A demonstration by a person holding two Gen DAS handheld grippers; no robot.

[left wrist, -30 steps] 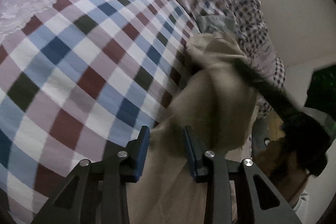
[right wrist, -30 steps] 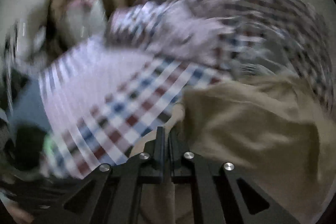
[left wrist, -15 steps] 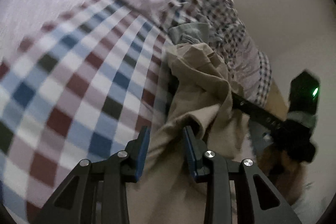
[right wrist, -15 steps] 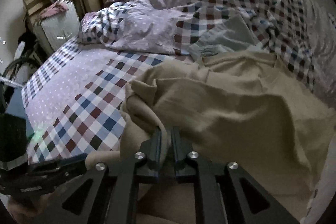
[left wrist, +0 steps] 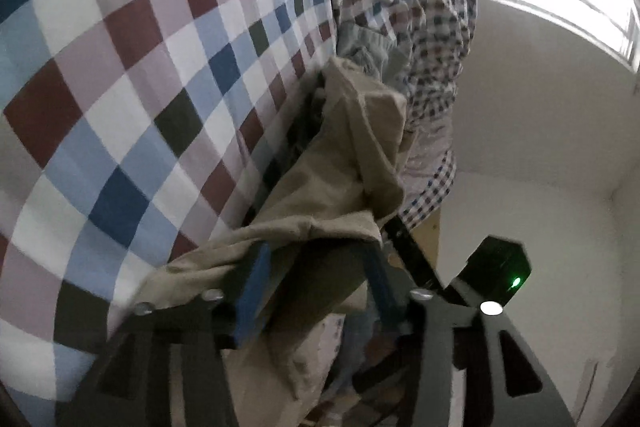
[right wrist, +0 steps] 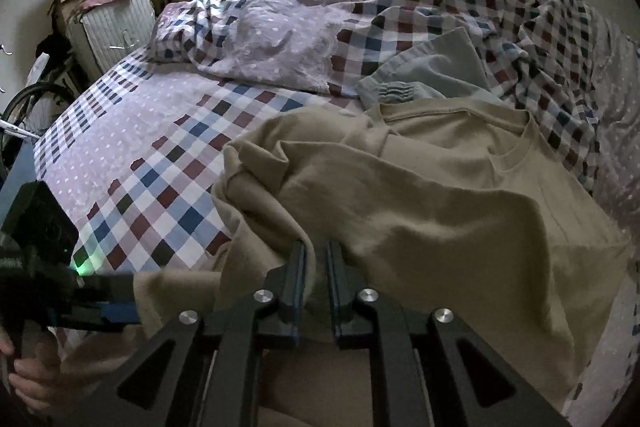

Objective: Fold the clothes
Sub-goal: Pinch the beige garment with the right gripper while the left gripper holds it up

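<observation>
Black skeletal tongs (right wrist: 314, 267) with triangular cut-outs, silver screw heads, blue finger pads (left wrist: 252, 291); green indicator light on black housing.

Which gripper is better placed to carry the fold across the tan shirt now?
Probably the right gripper: it is shut on a fold of the tan shirt. The left gripper stands open around cloth, not gripping it.

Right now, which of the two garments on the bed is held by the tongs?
The beige T-shirt, bunched between the right tongs. The grey-blue garment with an elastic waistband lies behind it, untouched.
</observation>
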